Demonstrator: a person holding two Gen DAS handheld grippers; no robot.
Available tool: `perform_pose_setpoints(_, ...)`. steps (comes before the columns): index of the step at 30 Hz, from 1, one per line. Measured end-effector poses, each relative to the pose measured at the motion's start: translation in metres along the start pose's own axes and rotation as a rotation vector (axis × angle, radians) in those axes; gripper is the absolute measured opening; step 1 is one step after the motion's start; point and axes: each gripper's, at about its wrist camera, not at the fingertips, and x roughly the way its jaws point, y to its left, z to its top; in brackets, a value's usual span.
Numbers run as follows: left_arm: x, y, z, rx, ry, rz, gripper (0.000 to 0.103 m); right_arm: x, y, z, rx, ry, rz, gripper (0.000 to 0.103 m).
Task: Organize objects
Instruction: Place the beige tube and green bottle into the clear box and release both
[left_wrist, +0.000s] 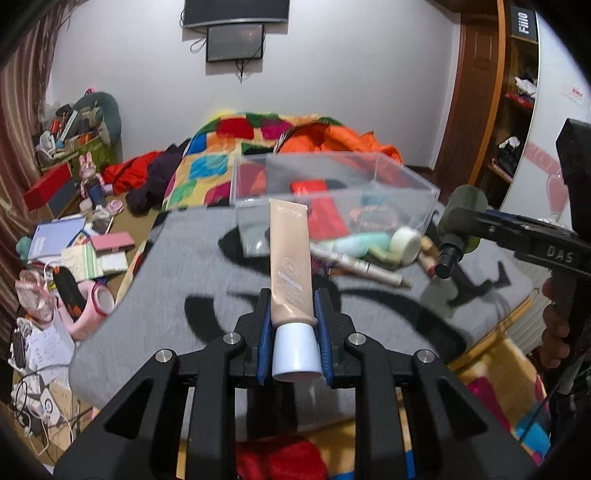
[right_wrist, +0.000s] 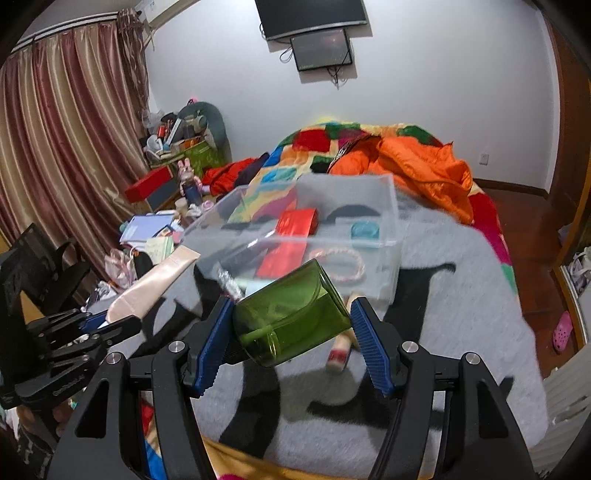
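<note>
My left gripper (left_wrist: 293, 317) is shut on a beige cosmetic tube (left_wrist: 289, 258) with a white cap, held upright above the grey blanket; the tube also shows in the right wrist view (right_wrist: 155, 284). My right gripper (right_wrist: 291, 325) is shut on a green bottle (right_wrist: 291, 314), held tilted; the bottle also shows in the left wrist view (left_wrist: 460, 225) with its black cap pointing down. A clear plastic box (left_wrist: 332, 192) stands on the blanket beyond both grippers and holds red packets, a bracelet and a teal jar. Several loose cosmetics (left_wrist: 369, 254) lie in front of the box.
The grey blanket (right_wrist: 461, 295) with black markings covers the bed. A colourful quilt and an orange jacket (right_wrist: 424, 170) lie behind the box. A cluttered floor with papers, boxes and a pink item (left_wrist: 85, 317) is to the left. A wardrobe (left_wrist: 517, 110) stands at the right.
</note>
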Motion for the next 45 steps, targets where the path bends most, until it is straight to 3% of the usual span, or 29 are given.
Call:
perform_pose_setpoints(12,0.006,-0.009,0.053,0.005,-0.08,-0.051,0.022,-0.004,-0.017,0.043,-0.008,-0.075,-0.054,0.061)
perform_pose_setpoints(20,0.032,-0.005,0.078,-0.02,-0.063,-0.089,0.022,0.02,-0.029,0.066,0.005,-0.073,-0.069,0.061)
perform_pose_setpoints(32,0.09,0.009,0.1,-0.058,0.027,-0.148,0.022,0.073,-0.034,0.085,0.031,-0.018,-0.082,0.061)
perform_pose_setpoints(45,0.137,0.006,0.111,-0.029,0.119,-0.182,0.022,0.12,-0.026,0.076,-0.01,0.08,-0.109,0.061)
